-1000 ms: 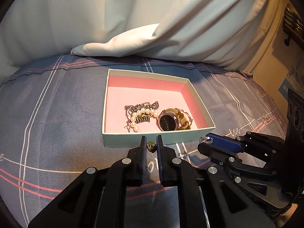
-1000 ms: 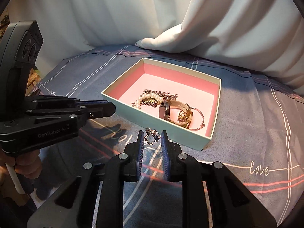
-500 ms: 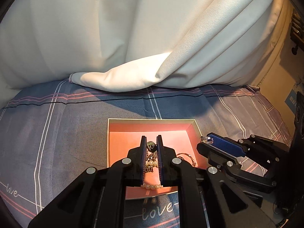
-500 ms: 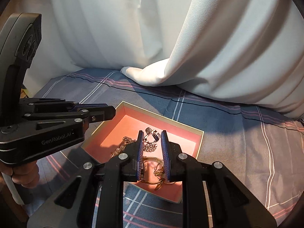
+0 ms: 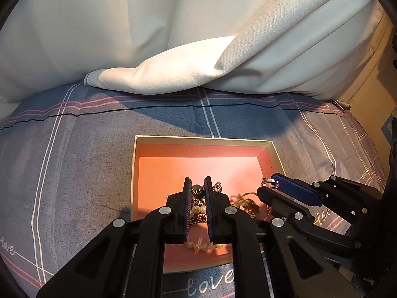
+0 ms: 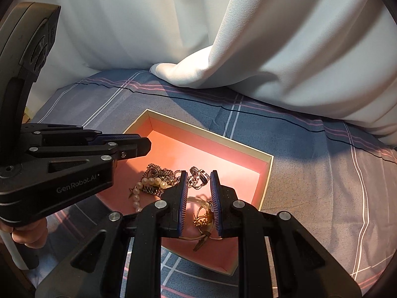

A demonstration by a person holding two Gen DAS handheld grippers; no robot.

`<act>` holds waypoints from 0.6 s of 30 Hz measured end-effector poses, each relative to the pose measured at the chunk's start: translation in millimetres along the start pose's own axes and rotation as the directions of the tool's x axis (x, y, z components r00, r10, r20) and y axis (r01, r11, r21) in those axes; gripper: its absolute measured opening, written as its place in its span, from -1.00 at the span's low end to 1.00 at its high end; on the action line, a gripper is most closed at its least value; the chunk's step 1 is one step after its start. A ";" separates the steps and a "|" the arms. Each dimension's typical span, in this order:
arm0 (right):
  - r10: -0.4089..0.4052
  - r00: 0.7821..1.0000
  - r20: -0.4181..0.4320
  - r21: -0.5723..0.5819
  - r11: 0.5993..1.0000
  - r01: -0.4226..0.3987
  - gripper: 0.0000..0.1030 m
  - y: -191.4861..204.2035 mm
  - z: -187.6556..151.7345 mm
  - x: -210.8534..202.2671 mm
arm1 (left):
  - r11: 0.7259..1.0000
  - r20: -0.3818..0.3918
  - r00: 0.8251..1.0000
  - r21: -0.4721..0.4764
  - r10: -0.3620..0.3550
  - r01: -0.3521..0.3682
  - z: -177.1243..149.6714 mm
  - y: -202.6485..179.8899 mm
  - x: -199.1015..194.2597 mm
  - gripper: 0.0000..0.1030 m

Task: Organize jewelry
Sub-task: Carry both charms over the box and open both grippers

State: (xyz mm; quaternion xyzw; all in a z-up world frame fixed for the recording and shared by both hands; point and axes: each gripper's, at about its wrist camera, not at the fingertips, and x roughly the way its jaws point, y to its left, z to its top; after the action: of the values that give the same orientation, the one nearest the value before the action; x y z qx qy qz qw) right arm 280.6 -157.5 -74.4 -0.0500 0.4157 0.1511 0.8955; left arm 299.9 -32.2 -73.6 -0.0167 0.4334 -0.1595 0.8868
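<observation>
You've got a grey-blue bedsheet (image 5: 74, 164) under everything, crossed by white and pink stripes plus one thin black line near the back. The word "love" is written on it in white script in a few spots, one right at the bottom edge of the left view. Behind it hangs a white curtain (image 5: 173, 24), and its bottom fold (image 6: 188, 72) flops onto the sheet. Off to the far right there's a beige wall (image 5: 367, 79), dim and hard to make out.

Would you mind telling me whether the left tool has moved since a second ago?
Yes. The left tool has moved forward from before the box's near wall to above its pink inside.
</observation>
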 end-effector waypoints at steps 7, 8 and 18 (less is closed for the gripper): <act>0.004 0.999 -0.032 -0.001 1.000 -0.004 -0.63 1.4 -0.2 10.0 | 1.000 -0.034 0.999 -0.019 -0.003 0.003 -0.8 1.1 12.8 -0.80; 0.007 0.999 -0.038 -0.002 1.000 -0.007 -0.63 2.1 -0.2 11.0 | 1.000 -0.040 0.999 -0.023 -0.008 0.007 0.1 1.1 14.7 -0.80; -0.018 0.996 -0.082 -0.026 1.000 0.016 0.49 6.1 -3.2 18.5 | 0.999 -0.118 0.993 -0.039 -0.007 0.002 6.8 0.1 28.8 0.14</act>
State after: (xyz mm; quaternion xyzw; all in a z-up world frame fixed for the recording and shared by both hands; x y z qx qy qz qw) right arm 287.6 -148.1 -90.4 -0.0710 0.4496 0.1466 0.8782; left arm 321.7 -41.4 -91.3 -0.0256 0.4880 -0.1536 0.8588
